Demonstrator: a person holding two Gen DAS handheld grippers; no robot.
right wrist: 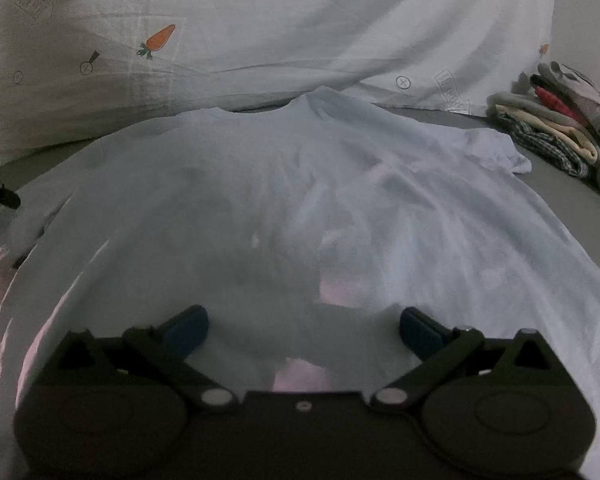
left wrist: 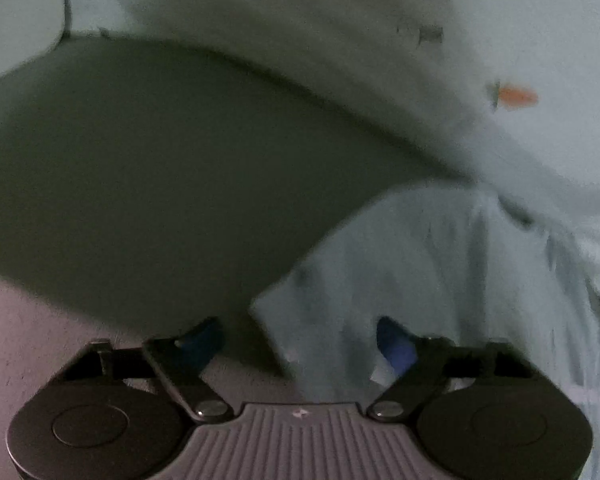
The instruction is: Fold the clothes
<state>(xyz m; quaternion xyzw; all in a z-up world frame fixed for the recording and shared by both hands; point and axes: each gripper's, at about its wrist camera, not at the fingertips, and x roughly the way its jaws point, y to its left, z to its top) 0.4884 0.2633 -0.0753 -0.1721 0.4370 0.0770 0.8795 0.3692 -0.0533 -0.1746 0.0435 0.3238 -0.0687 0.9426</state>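
Two grippers and four cloth items are catalogued, from left to right:

1. Left gripper (left wrist: pixel 300 340); jaws spread wide, nothing held; a sleeve corner of the shirt is seen lying between and just ahead of its blue fingertips (left wrist: pixel 396 346); the view is blurred.
2. Grey bed surface (left wrist: pixel 140 184); seen bare to the left of the sleeve in the left wrist view.
3. Pale blue T-shirt (right wrist: pixel 284 200); laid flat on the bed, collar pointed away towards the quilt, one short sleeve spread at the right; its hem is found under the right gripper.
4. White carrot-print quilt (right wrist: pixel 228 20); bunched behind the collar, along the far side.
5. Right gripper (right wrist: pixel 304 328); jaws spread wide above the hem, nothing clamped.
6. Stack of folded clothes (right wrist: pixel 560 120); set at the far right, apart from the shirt.
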